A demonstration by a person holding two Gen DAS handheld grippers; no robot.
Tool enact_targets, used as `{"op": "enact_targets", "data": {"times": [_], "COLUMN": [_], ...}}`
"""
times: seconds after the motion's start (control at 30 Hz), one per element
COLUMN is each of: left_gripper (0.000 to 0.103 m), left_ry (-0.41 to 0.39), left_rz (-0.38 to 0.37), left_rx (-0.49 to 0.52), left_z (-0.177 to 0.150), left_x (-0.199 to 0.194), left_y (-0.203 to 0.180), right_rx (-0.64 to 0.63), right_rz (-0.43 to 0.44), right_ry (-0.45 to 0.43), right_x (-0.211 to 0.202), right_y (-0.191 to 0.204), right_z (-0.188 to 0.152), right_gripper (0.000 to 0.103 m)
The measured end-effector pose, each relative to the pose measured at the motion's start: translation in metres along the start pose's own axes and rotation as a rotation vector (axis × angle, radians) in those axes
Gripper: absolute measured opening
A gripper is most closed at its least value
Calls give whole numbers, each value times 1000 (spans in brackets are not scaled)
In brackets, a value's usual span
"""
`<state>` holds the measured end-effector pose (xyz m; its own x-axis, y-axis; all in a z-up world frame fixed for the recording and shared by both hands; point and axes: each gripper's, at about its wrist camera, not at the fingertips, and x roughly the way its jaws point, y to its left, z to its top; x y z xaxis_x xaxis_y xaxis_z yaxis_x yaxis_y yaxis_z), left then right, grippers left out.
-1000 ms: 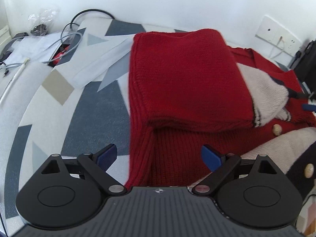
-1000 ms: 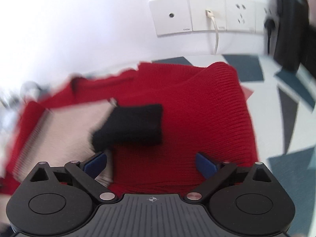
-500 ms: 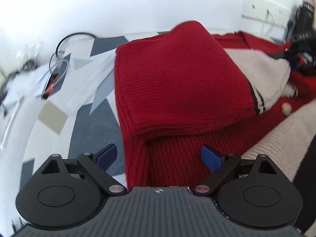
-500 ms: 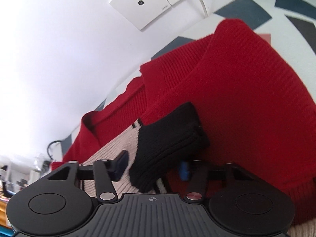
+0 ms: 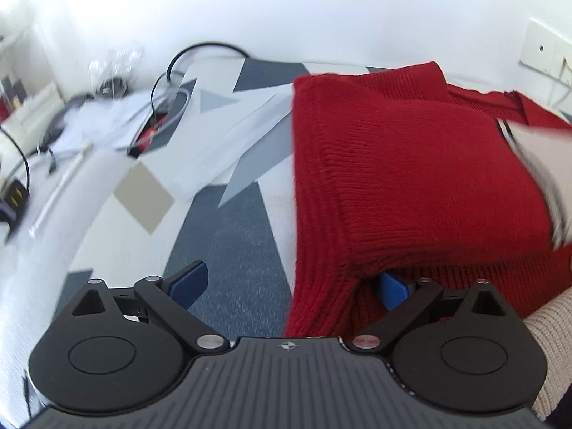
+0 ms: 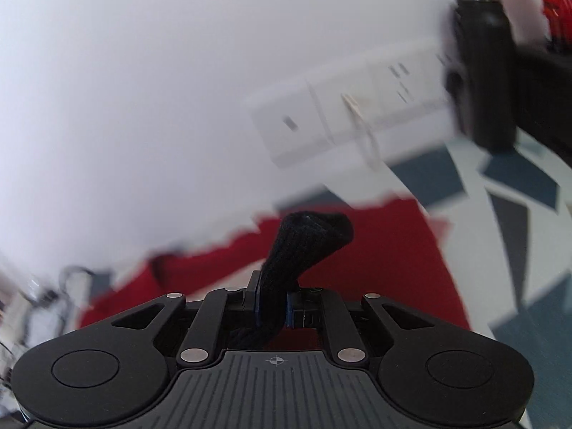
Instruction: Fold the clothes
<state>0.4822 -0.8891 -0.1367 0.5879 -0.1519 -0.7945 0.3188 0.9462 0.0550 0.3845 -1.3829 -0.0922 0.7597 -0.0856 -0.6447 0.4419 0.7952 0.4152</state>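
Note:
A red knit sweater (image 5: 393, 164) lies folded on the patterned cover, with a cream and black striped part at its right. My left gripper (image 5: 291, 282) is at the sweater's near left edge, jaws wide and still opening. Its right finger (image 5: 391, 287) is tucked under the folded red flap, its left finger (image 5: 189, 280) is over the bare cover, and neither pad presses the cloth. In the right wrist view my right gripper (image 6: 273, 293) is closing tight on the sweater's black cuff (image 6: 311, 236), which sticks up above the red knit (image 6: 375, 257).
The grey, white and blue patterned cover (image 5: 228, 250) spreads to the left. Cables (image 5: 168, 82), white sheets (image 5: 100, 121) and small clutter lie at the far left. Wall sockets (image 6: 339, 121) and a black object (image 6: 482, 89) are at the back right. Cream knit (image 5: 557, 321) shows at the lower right.
My right gripper went from wide open to shut on the black cuff and lifted it. My left gripper shifted so the sweater's left edge sits between its fingers.

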Motion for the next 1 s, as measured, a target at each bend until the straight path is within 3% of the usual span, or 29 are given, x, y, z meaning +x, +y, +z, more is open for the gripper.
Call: {"op": "enact_targets", "data": {"times": [0.1,0.13,0.23,0.4,0.53,0.57,0.63,0.7,0.83,1.0], "left_gripper": [99,99,99,99,99,99,98,94,93,97], "left_ry": [12,13,15,-13,-16,-13,-10,-12,-14,9], "left_rz": [-18,-21,-29,-31,-11,-7,-7,-14,-11,-6], "left_rx": [-29,-33,-42,-20,-44,-57,-89,-125,-162,-187], "left_z": [-1,-1,-1,-5,-5,-6,-7,-8,-11,-11], "left_x": [0,0,0,-5,-3,-3,-2,-3,-5,-1], "left_y": [5,6,7,3,2,3,6,11,15,15], "right_rx": [2,-22,-18,119,46,5,-150,-214,-204,-278], "right_rz": [-45,-44,-81,-45,-59,-75,-131,-140,-103,-128], "right_ry": [113,106,70,49,100,109,109,93,24,79], "right_x": [13,12,5,2,23,29,40,46,49,69], "right_y": [-23,-26,-32,-58,-55,-50,-32,-20,-7,0], "right_z": [-23,-28,-29,-9,2,3,2,5,21,23], "right_gripper": [17,28,45,46,49,48,18,12,11,11]}}
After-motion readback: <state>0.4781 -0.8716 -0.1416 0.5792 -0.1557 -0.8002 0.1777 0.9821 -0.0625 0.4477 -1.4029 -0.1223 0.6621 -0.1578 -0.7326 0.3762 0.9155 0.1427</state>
